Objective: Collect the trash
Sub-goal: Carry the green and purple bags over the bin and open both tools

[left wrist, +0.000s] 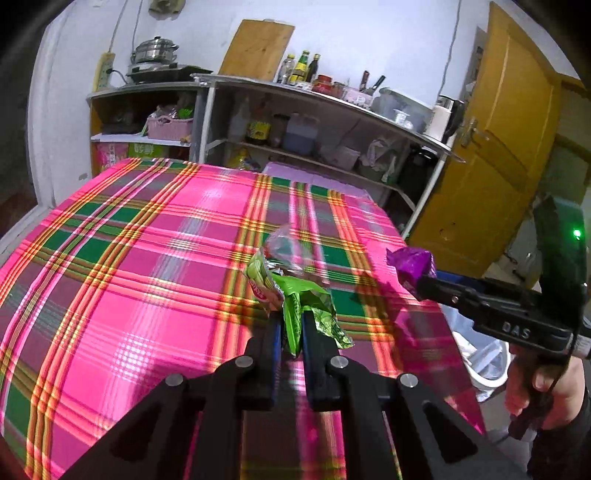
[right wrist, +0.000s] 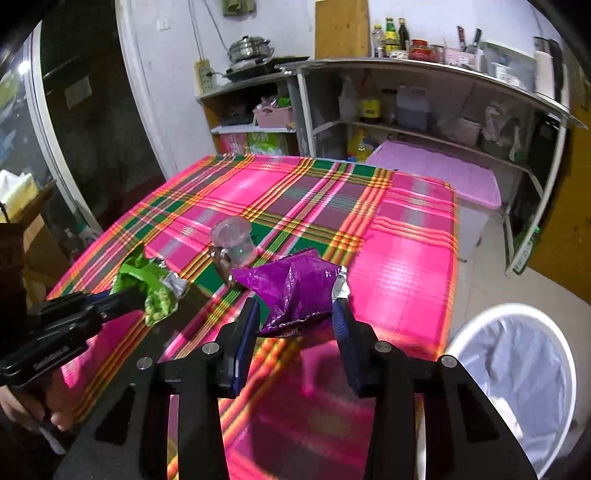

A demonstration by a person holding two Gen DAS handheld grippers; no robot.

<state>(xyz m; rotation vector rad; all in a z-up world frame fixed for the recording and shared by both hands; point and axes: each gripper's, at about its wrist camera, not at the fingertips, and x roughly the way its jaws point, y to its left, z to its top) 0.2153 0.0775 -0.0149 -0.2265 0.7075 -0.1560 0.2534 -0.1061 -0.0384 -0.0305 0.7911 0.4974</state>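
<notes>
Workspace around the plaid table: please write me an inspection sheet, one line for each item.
Surface: table under a pink and green plaid cloth, bare over most of it.
Job's things: green wrapper in the left tongs; purple wrapper between the right tongs; clear plastic cup standing on the cloth; white bin with a liner on the floor beside the table.
Clutter: small brown scrap next to the cup.
Grippers: left tongs shut on the green wrapper; right tongs shut on the purple wrapper, each held by a hand.
Cables: cords on the wall above a power strip.
Surroundings: shelves with bottles, steel pot, yellow door.
</notes>
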